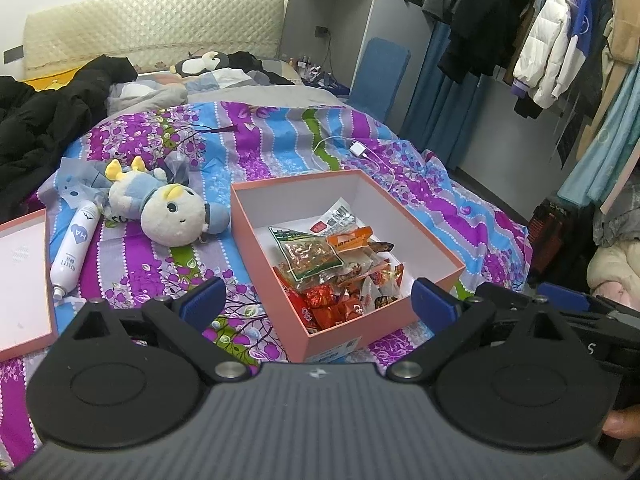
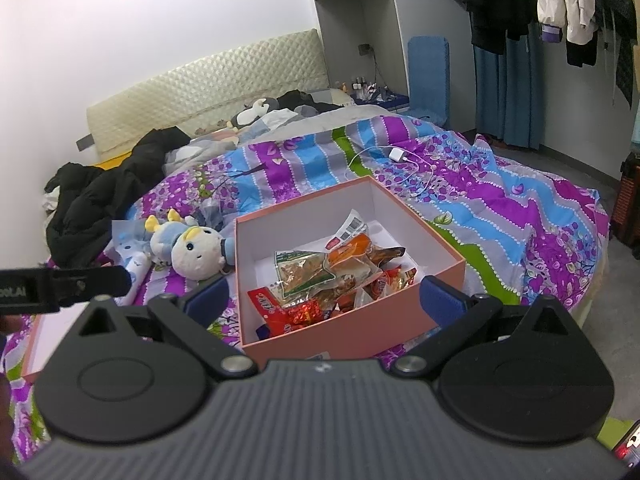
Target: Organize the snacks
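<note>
A pink box (image 1: 264, 240) with a white inside sits on the bed and holds several snack packets (image 1: 320, 256), among them a green-edged bag and red wrappers. It also shows in the right wrist view (image 2: 436, 280), with the snack packets (image 2: 316, 272) inside. My left gripper (image 1: 318, 300) is open and empty, hovering above the box's near corner. My right gripper (image 2: 324, 300) is open and empty, above the box's near edge. The box's pink lid (image 1: 20, 280) lies at the far left.
A plush toy (image 1: 168, 208) and a white spray bottle (image 1: 76, 248) lie left of the box. A white charger and cable (image 1: 360, 150) lie behind it. Black clothes (image 1: 48, 120) are piled at the left. Hanging clothes (image 1: 560, 40) fill the right.
</note>
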Demonstrator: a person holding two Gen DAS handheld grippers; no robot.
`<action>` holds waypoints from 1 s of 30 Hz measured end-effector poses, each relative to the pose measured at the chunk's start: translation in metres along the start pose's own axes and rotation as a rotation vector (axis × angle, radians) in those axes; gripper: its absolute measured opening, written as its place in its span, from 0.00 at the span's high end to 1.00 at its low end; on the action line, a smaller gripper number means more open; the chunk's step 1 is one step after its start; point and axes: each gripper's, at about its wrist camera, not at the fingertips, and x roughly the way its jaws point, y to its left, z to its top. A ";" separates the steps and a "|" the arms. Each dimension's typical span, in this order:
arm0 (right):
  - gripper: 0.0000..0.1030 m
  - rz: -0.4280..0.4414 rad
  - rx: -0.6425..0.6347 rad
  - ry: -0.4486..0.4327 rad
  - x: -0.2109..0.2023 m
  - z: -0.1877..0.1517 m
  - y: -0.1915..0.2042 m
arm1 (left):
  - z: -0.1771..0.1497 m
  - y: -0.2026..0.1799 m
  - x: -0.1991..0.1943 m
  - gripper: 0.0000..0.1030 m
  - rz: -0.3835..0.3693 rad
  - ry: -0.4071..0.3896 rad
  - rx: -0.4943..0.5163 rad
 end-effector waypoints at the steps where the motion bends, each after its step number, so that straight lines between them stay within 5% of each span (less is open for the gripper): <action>1: 0.00 0.001 0.000 0.000 0.000 0.000 0.001 | 0.000 0.001 0.000 0.02 0.000 0.000 -0.001; 30: 0.00 0.024 -0.001 0.003 -0.005 0.001 0.007 | -0.001 -0.003 -0.018 0.02 -0.001 -0.016 0.012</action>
